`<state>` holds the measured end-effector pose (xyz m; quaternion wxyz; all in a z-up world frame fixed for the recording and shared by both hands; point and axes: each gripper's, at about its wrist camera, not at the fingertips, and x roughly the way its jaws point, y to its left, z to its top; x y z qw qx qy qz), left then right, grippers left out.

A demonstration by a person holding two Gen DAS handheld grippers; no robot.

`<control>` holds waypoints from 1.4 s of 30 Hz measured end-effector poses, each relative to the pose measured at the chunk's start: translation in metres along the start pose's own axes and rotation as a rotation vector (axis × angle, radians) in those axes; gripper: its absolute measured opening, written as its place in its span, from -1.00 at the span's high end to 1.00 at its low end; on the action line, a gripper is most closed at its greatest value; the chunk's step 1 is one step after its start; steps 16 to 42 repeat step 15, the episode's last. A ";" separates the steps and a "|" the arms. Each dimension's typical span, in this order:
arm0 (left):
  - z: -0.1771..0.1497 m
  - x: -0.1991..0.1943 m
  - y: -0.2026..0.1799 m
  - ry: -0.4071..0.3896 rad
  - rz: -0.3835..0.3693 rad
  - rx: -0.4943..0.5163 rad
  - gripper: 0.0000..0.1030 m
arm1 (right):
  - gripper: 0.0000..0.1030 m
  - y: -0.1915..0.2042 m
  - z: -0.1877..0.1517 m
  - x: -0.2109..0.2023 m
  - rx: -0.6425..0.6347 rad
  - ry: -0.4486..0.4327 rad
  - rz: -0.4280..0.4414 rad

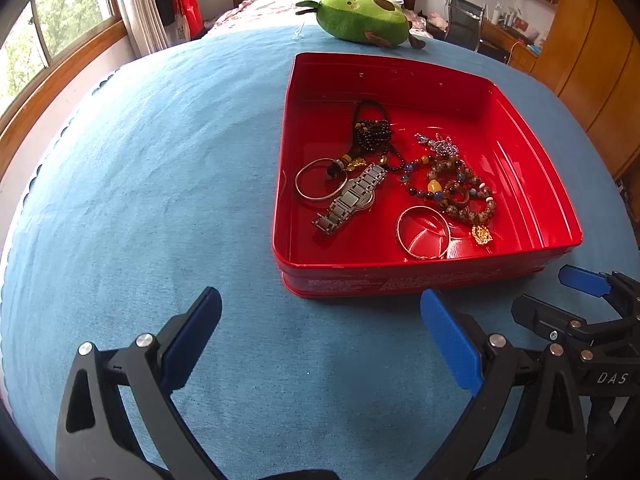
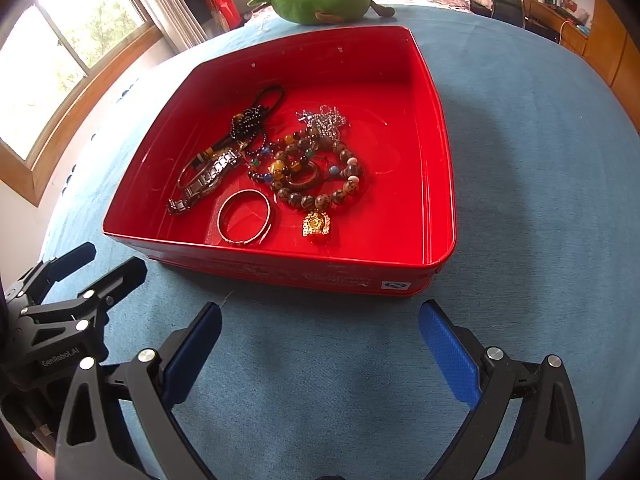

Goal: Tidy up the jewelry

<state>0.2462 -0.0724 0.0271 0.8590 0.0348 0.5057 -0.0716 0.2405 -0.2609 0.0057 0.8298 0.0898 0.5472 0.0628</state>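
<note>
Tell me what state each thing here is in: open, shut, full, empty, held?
Left tool: open, holding nothing, above the cloth.
Right tool: open, holding nothing, near the tin's front wall.
Red tin: lidless, on the blue cloth, holding jewelry.
Watch: lying flat in the tin, strap unclasped.
Near bangle: flat, apart from the others.
Bead bracelets: piled together, tangled.
Gold pendant: lying beside the beads.
Plush toy: lying behind the tin.

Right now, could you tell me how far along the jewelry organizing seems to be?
Apparently near the end: the watch, two bangles, bead bracelets, black bead necklace and gold pendant all lie in the red tin. Nothing is in hand; the left gripper and right gripper hover open before it. No jewelry shows on the blue cloth.
</note>
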 end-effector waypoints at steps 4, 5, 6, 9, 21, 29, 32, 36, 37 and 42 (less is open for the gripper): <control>0.000 0.000 0.001 -0.003 -0.002 0.000 -0.92 | -0.92 0.000 0.000 0.000 0.000 0.000 0.000; 0.000 0.000 0.001 -0.002 -0.002 0.001 -0.92 | -0.92 0.000 0.000 0.000 0.000 0.000 0.000; 0.000 0.000 0.001 -0.002 -0.002 0.001 -0.92 | -0.92 0.000 0.000 0.000 0.000 0.000 0.000; 0.000 0.001 0.001 0.003 -0.003 0.001 -0.92 | -0.92 0.000 -0.001 0.001 0.001 0.002 0.001; 0.000 0.002 0.000 0.005 -0.002 -0.001 -0.92 | -0.92 -0.001 -0.001 0.001 0.002 0.001 0.000; 0.000 0.002 0.000 0.005 -0.002 -0.001 -0.92 | -0.92 -0.001 -0.001 0.001 0.002 0.001 0.000; 0.000 0.002 0.000 0.005 -0.002 -0.001 -0.92 | -0.92 -0.001 -0.001 0.001 0.002 0.001 0.000; 0.000 0.002 0.000 0.005 -0.002 -0.001 -0.92 | -0.92 -0.001 -0.001 0.001 0.002 0.001 0.000; 0.000 0.002 0.000 0.005 -0.002 -0.001 -0.92 | -0.92 -0.001 -0.001 0.001 0.002 0.001 0.000; 0.000 0.002 0.000 0.005 -0.002 -0.001 -0.92 | -0.92 -0.001 -0.001 0.001 0.002 0.001 0.000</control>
